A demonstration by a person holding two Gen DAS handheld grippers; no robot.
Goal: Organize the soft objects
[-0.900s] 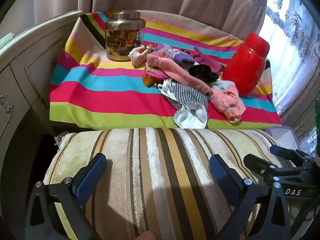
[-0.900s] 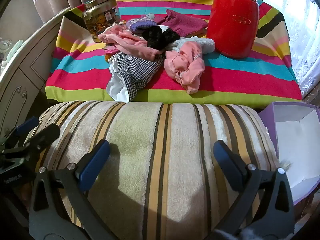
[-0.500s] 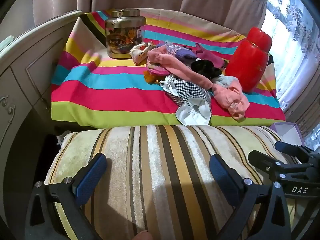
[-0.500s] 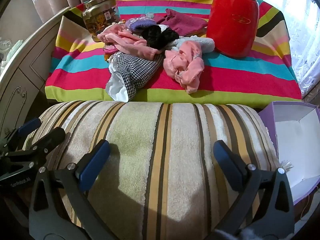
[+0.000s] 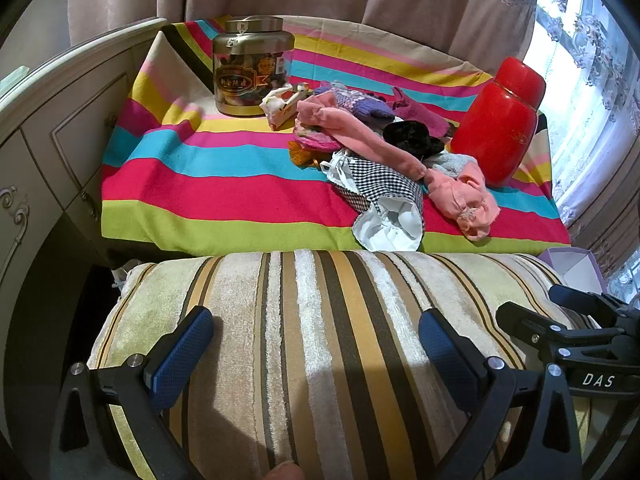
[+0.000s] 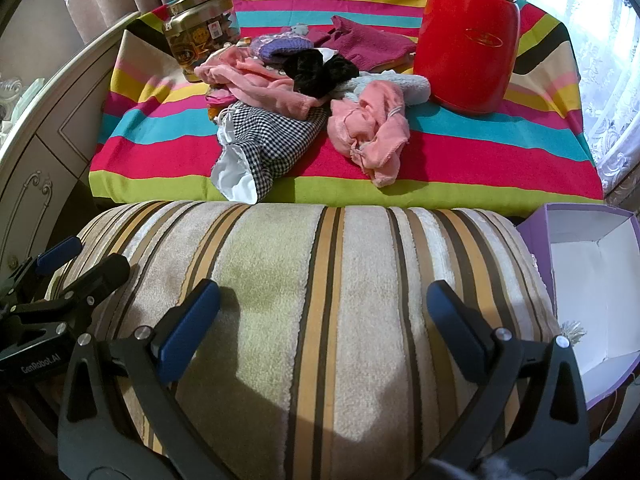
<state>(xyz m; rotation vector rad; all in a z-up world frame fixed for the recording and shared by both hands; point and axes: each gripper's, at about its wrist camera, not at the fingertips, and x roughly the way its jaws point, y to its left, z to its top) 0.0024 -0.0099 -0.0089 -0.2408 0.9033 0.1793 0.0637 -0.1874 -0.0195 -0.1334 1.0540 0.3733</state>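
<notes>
A pile of soft things lies on the striped tablecloth (image 5: pixel 208 184): a checked black-and-white pouch (image 5: pixel 384 196) (image 6: pixel 272 140), a pink cloth (image 5: pixel 468 196) (image 6: pixel 372 132), a long pink sock (image 5: pixel 360 136), a black scrunchie (image 6: pixel 316 68), purple knit (image 6: pixel 284 46) and a magenta cloth (image 6: pixel 368 44). My left gripper (image 5: pixel 316 340) is open and empty above the striped cushion (image 5: pixel 320 320). My right gripper (image 6: pixel 324 312) is open and empty above the same cushion (image 6: pixel 320 280), to the right of the left one.
A gold-lidded jar (image 5: pixel 250 68) stands at the back left of the cloth, a red canister (image 5: pixel 500 120) (image 6: pixel 468 36) at the back right. An open purple box (image 6: pixel 592 280) sits right of the cushion. A white cabinet (image 5: pixel 48 132) is on the left.
The left view has shifted a little, so the pile and canister sit further right in it. The right gripper has barely moved. Both stay open.
</notes>
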